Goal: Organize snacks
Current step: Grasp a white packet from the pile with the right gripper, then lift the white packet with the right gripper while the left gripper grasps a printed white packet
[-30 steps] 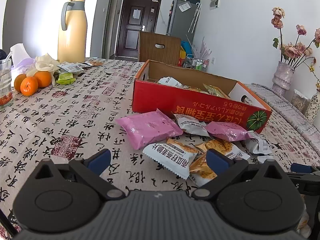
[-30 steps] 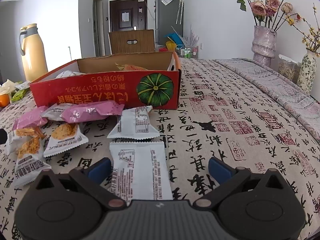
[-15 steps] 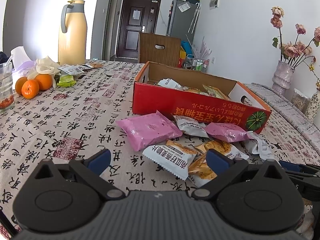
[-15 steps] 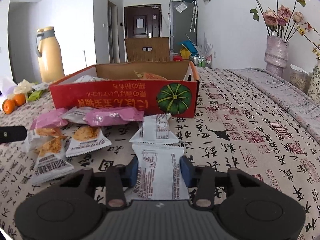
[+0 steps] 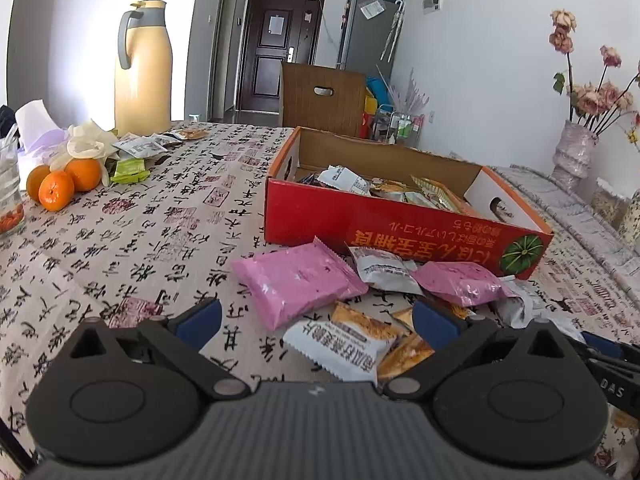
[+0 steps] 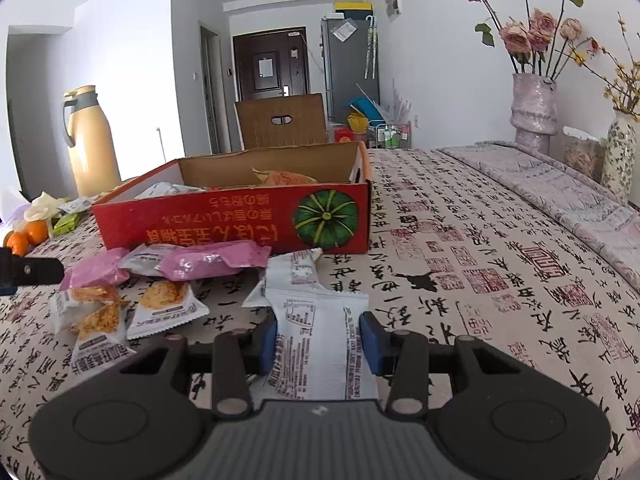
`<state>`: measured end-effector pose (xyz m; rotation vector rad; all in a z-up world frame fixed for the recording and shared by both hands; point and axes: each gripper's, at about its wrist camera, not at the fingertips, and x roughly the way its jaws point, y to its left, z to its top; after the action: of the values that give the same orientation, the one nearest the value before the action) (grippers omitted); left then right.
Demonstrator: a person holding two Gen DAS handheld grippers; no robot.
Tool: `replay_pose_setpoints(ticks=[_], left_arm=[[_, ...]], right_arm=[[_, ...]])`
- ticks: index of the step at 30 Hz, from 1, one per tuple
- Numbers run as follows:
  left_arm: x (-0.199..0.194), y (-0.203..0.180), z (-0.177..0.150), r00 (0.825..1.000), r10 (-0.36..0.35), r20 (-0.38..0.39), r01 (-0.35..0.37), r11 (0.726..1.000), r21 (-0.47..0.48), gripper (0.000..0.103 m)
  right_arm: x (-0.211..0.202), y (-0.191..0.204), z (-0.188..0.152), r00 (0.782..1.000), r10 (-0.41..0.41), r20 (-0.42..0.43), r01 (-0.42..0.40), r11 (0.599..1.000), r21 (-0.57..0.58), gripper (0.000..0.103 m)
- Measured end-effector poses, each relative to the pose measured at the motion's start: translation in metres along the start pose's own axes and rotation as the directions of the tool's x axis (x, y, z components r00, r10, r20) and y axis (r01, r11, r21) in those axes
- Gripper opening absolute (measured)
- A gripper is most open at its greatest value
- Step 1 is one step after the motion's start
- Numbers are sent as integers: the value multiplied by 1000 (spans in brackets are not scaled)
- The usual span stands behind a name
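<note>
Covering the whole table was a cloth printed with black calligraphy and red seals [image 6: 500,264], and on it stood an open red cardboard box with a green pumpkin picture on its front wall [image 6: 240,220]. Several snack packets already lay inside the box, though which kinds I could not tell. Far behind, on the left side, stood a tall cream thermos jug with a grey handle [image 5: 142,68], and near it lay three oranges [image 5: 64,182].

Just in front of the box lay a loose pile of snacks: a large pink packet [image 5: 296,280], a smaller pink packet [image 5: 460,282], and white packets with an orange snack picture [image 5: 340,344].

The right gripper [image 6: 320,338] had its blue pads [image 6: 370,340] pressed on both long edges of a white packet with small printed text [image 6: 316,344]; the packet's far end overlapped a second white packet [image 6: 296,270] beside the box.

The left gripper [image 5: 316,322] was wide open and held nothing, with its blue pads [image 5: 198,320] over the cloth and the near edge of the pile.
</note>
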<state>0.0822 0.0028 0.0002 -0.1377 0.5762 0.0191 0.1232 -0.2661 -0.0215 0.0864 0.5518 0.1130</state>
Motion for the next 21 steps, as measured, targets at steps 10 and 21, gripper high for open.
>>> replay_pose_setpoints(ticks=[10,21], left_arm=[[24,-15,3,998,9,-60,-6,999,50,103],[37,-11,-4,992,6,-126,-2,999,35,84]], right_arm=[[2,-6,-1,1000,-1,3,1,1000,21,41],[5,-9,-2,1000,8,-3,-8,999,33,42]])
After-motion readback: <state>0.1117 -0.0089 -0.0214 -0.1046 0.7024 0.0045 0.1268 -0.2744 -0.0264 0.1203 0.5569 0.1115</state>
